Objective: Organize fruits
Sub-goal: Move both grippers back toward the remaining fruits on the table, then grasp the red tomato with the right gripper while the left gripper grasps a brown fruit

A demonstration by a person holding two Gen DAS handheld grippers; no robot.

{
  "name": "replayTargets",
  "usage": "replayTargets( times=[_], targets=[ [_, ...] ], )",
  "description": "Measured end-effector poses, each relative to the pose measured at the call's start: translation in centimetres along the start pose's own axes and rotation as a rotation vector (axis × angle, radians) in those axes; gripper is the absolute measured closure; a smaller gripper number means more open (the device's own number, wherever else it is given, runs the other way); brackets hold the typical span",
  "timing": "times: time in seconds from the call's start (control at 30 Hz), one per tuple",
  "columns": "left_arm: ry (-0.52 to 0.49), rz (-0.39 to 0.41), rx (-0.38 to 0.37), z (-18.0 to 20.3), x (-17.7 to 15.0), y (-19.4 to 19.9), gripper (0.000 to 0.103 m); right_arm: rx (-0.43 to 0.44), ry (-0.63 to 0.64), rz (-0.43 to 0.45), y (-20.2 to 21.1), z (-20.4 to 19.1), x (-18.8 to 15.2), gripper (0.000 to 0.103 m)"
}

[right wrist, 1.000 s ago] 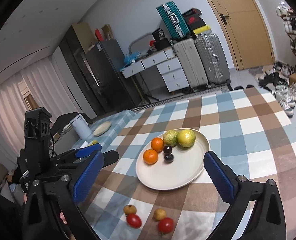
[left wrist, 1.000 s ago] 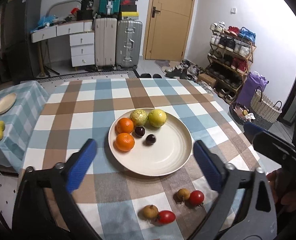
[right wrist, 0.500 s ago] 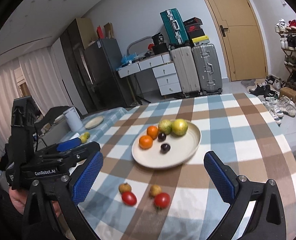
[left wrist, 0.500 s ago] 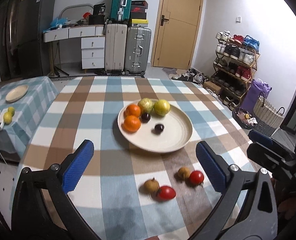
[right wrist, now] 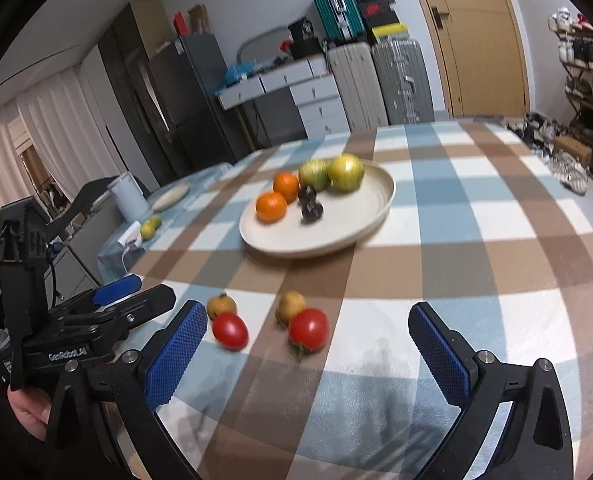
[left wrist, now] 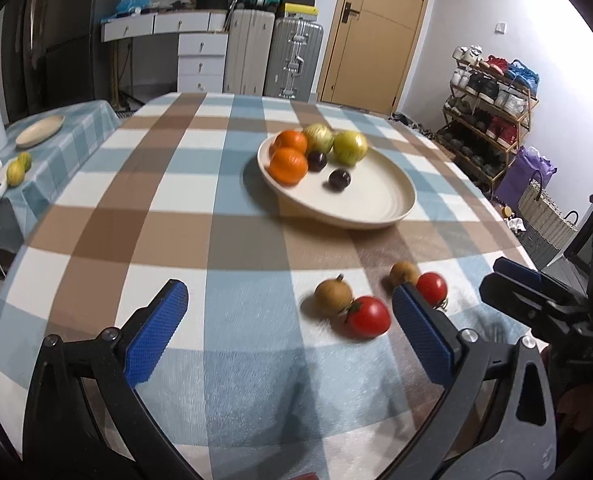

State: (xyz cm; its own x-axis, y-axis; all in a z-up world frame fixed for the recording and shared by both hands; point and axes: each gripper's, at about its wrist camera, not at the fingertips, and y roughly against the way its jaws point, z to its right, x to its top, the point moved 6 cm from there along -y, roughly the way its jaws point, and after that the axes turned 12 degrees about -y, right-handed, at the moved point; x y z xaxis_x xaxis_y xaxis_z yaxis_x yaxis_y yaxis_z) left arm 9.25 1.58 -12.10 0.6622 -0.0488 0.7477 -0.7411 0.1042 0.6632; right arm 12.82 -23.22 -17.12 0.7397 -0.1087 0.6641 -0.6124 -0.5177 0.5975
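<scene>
Both grippers hover low over the near edge of the checked tablecloth; left gripper spread wide, nothing between its blue pads; right gripper likewise wide and empty.

Cream plate sits mid-table, well apart from both; on it two oranges touching each other, two green-yellow fruits at the far rim, two dark plums beside them.

Four loose fruits lie on the cloth near the grippers, in two touching pairs; brown fruit against a tomato; second brown fruit against a second tomato; the second pair lies just ahead of the right gripper's opening.

Frames are motion-blurred.
</scene>
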Motion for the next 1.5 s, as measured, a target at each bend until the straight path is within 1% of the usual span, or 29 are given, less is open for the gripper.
replayTargets(
  times=[0.23, 0.33, 0.4, 0.43, 0.47, 0.5, 0.53, 0.57, 0.6, 0.63, 0.7, 0.73, 0.77, 0.8, 1.1, 1.3, 1.4, 1.5],
  targets=[
    [0.024, -0.032, -0.018, -0.7, -0.7, -1.6, 0.001, 0.008, -0.032, -0.088, -2.5, 0.5, -0.8, 0.0],
    [0.029, -0.033, -0.02, -0.8, -0.5, -1.9, 0.001, 0.025, -0.043, -0.11, -3.3, 0.3, -0.7, 0.004],
    [0.033, -0.035, -0.022, -0.9, -0.4, -2.1, 0.001, 0.019, -0.035, -0.12, -3.9, 0.2, -0.7, 0.011],
    [0.036, -0.038, -0.023, -0.9, -0.4, -2.2, 0.001, 0.017, -0.034, -0.13, -4.2, 0.1, -0.7, 0.018],
    [0.038, -0.039, -0.023, -1.0, -0.3, -2.2, 0.001, 0.016, -0.034, -0.141, -4.5, 0.1, -0.8, 0.022],
    [0.039, -0.041, -0.021, -1.1, -0.2, -2.3, 0.001, 0.012, -0.035, -0.156, -4.8, 0.1, -0.9, 0.022],
    [0.04, -0.043, -0.019, -1.2, -0.2, -2.4, 0.001, 0.006, -0.034, -0.165, -5.0, 0.2, -1.0, 0.026],
    [0.041, -0.043, -0.018, -1.2, -0.1, -2.5, 0.001, -0.001, -0.033, -0.172, -5.2, 0.2, -1.0, 0.034],
    [0.042, -0.042, -0.018, -1.3, -0.1, -2.4, 0.001, -0.013, -0.032, -0.181, -5.4, 0.2, -1.1, 0.04],
    [0.042, -0.041, -0.016, -1.4, 0.0, -2.5, 0.001, -0.024, -0.028, -0.183, -5.5, 0.3, -1.2, 0.048],
    [0.04, -0.042, -0.011, -1.6, 0.1, -2.6, 0.001, -0.035, -0.026, -0.18, -5.5, 0.4, -1.1, 0.051],
    [0.04, -0.04, -0.009, -1.6, 0.2, -2.6, 0.001, -0.035, -0.027, -0.182, -5.5, 0.4, -1.2, 0.056],
    [0.04, -0.039, -0.007, -1.7, 0.3, -2.6, 0.001, -0.033, -0.028, -0.183, -5.5, 0.5, -1.2, 0.067],
    [0.04, -0.038, -0.004, -1.7, 0.4, -2.6, 0.001, -0.033, -0.028, -0.184, -5.4, 0.5, -1.2, 0.072],
    [0.003, -0.029, -0.003, -0.6, 1.7, -2.1, 0.001, 0.005, -0.054, -0.14, -4.1, 1.0, -0.9, 0.074],
    [-0.069, -0.027, -0.027, 2.0, 3.3, -2.2, 0.001, 0.024, -0.101, -0.093, -2.6, 2.3, -0.4, 0.074],
    [-0.137, -0.041, -0.017, 3.5, 4.0, -3.0, 0.001, 0.029, -0.109, -0.06, -1.4, 3.0, 0.0, 0.074],
    [-0.169, -0.054, -0.046, 5.0, 4.7, -3.8, 0.001, 0.016, -0.109, -0.045, -0.6, 3.8, 0.1, 0.074]
  ],
)
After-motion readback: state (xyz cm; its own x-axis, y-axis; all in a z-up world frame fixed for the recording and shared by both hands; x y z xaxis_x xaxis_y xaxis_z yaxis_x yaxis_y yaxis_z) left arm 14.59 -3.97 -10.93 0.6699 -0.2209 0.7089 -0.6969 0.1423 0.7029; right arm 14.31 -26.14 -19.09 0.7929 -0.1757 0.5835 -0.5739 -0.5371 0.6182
